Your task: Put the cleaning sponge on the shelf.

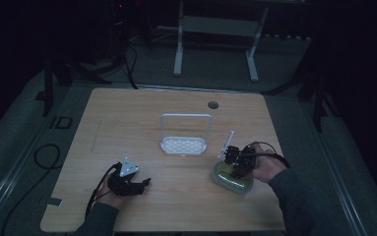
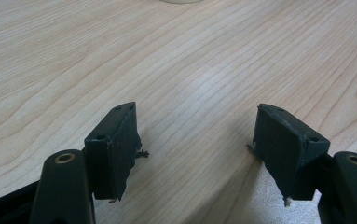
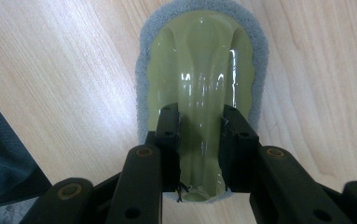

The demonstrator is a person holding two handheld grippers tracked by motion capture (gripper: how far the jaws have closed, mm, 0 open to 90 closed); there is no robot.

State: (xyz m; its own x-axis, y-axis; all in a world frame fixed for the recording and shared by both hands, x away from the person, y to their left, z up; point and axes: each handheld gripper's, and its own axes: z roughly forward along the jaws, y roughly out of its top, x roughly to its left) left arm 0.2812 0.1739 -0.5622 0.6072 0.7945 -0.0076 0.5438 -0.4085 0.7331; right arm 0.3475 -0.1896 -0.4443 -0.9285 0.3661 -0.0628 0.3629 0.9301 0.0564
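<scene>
Fingertips (image 3: 169,140) of right gripper (image 3: 199,154) clamped raised central ridge of yellow-green sponge holder (image 3: 199,70), grey foam rim around it. Holder sat near table's (image 1: 127,113) right front edge (image 1: 233,179); nothing visible inside. Long axis ran straight away along jaws; near end cut off behind them. Left gripper (image 2: 197,140) jaws stood wide over bare wood, holding nothing. White rack (image 1: 185,135) at mid-table, its tray bare. High view dim; detail hard to read.
</scene>
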